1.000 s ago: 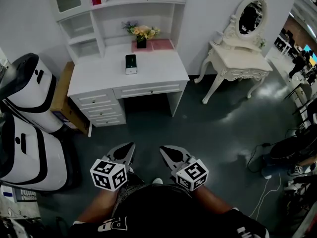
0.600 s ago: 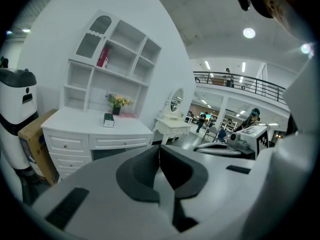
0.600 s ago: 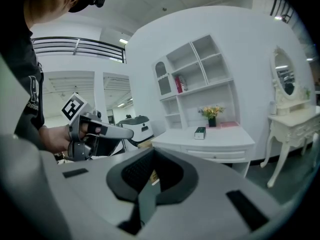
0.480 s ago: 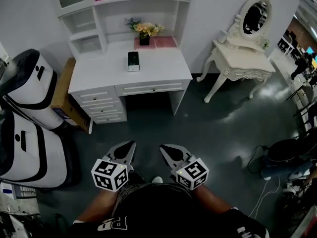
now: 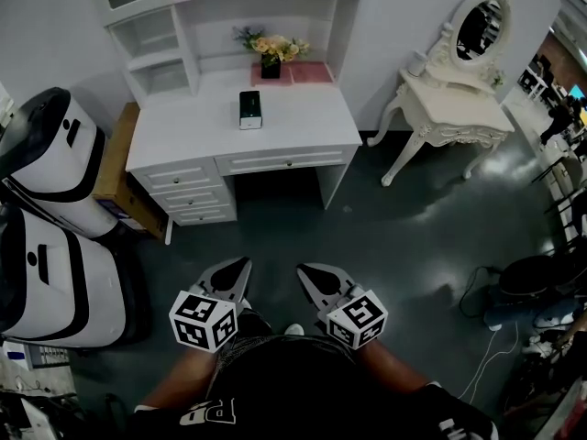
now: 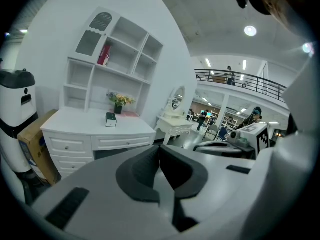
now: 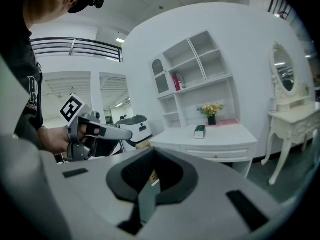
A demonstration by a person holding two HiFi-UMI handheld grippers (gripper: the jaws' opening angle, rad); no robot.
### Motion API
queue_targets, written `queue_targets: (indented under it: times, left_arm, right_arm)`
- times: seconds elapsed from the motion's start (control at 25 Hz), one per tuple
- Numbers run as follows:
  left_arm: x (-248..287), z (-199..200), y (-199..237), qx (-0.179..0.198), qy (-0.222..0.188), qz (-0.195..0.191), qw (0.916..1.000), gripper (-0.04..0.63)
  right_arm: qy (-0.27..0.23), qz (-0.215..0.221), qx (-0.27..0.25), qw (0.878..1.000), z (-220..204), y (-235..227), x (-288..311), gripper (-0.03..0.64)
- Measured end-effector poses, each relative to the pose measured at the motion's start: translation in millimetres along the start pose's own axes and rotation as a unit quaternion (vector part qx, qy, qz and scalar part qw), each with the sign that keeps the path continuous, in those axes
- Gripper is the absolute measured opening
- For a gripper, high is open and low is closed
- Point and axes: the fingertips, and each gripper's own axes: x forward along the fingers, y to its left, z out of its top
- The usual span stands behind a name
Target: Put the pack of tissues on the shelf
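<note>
A: What's the room like?

B: A dark grey floor [image 5: 404, 236]. At the left stand two white machines [image 5: 55, 172]. Next, a cardboard box [image 5: 115, 168] leans at the left end of a white bench [image 5: 303, 126]. A shelf unit [image 5: 156, 39] rises along the bench's back edge. Right of the bench, standing apart, is a white dressing table [image 5: 454, 108] with an oval mirror [image 5: 479, 27].

A: And the pack of tissues?

B: The pack of tissues [image 5: 249, 109] lies about mid-bench, toward the back edge, just in front of the flowers [image 5: 271, 49]. It is well apart from both claws.

A: The claws?

B: The left claw [image 5: 240, 266] is pressed together with nothing in it, and so is the right claw [image 5: 307, 270]. They sit side by side over the floor.

A: What has changed since a second ago?

B: In the head view the bench and dressing table have slid slightly up and right. The pack keeps its spot, and the claws stay closed.

A: Room to move?

B: Open floor runs from the claws to the bench's front edge. A clutter of gear [image 5: 532, 287] lines the floor's right edge.
</note>
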Motion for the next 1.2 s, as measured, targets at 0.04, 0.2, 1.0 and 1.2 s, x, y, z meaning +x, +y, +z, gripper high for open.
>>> queue_targets:
  times: [0.04,0.2,1.0,1.2]
  left_arm:
    - [2.0,2.6,3.6,0.001,0.000,-0.001,1.0000,0.015]
    - [11.6,13.7,20.3,0.005,-0.003,-0.010,0.9999,0.015]
    - [36.7,76.5,154.4,0.000,-0.006,-0.035,0.9994,0.015]
    - [38.0,89.6,178.2,0.007,-0.018,-0.039,0.9990,0.015]
  right_arm:
    - [0.000,-0.002,0.001,1.000,1.3,-1.8,4.0,0.009]
    - [0.001,-0.008,0.004,1.000,5.3,-9.0,23.8,0.009]
    - [0.025,-0.040,-0.004,0.999,51.9,-17.5,154.3,0.009]
    - [0.033,-0.054,-0.010,0.998,54.7,-17.8,172.3,0.009]
